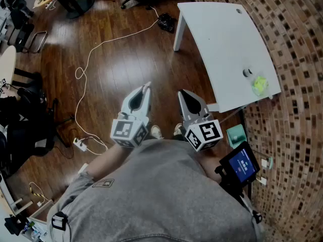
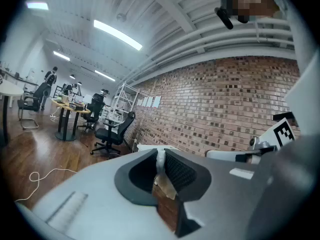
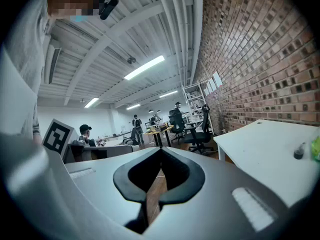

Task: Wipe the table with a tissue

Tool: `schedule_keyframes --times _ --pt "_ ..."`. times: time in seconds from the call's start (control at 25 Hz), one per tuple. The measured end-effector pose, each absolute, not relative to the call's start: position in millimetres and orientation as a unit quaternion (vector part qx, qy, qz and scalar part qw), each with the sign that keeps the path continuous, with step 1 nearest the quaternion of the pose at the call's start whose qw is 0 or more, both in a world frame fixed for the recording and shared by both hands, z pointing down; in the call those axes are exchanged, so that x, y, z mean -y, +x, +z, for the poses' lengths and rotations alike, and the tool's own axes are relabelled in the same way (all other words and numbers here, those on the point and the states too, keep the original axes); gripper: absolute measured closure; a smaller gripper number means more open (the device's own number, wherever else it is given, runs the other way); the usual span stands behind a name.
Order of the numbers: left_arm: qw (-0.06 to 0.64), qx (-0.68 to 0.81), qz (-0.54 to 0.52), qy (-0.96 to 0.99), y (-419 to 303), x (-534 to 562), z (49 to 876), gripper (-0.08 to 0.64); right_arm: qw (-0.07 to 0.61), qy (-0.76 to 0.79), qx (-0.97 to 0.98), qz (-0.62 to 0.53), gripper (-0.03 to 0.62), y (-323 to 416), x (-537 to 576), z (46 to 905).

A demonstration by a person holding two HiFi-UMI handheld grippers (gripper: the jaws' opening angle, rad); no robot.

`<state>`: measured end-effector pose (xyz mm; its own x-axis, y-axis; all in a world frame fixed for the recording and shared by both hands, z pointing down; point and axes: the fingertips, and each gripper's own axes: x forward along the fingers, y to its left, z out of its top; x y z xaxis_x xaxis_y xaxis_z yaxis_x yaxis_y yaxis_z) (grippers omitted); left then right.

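1. Left tool (image 1: 147,87) clamped on small white tissue scrap (image 2: 160,161), well short of white rectangular tabletop (image 1: 222,44).
2. Right tool (image 3: 161,153) closed, empty.
3. Risks: thin pinch, so scrap may slip. Wiping may sweep yellow-green lump (image 1: 259,84) off tabletop.

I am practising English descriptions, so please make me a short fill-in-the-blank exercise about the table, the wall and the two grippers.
1. The white table stands beside a ____ wall.
2. The tissue is pinched in the ____ gripper.
3. The right gripper has its jaws shut and holds ____.

Missing words: brick; left; nothing.
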<state>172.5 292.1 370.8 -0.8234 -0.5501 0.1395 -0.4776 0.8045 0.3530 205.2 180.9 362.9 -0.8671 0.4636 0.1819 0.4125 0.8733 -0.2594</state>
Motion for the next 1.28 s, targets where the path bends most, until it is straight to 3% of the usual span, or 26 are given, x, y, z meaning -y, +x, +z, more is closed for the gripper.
schedule_keyframes --times 0.48,1.28 --pt "0.140 0.942 -0.153 0.263 134 -310 377 0.522 0.126 -0.222 0.960 0.114 0.580 168 -194 373" --pt "0.143 0.932 -0.111 0.315 -78 -214 373 0.522 0.123 -0.173 0.967 0.144 0.580 -20 -102 379"
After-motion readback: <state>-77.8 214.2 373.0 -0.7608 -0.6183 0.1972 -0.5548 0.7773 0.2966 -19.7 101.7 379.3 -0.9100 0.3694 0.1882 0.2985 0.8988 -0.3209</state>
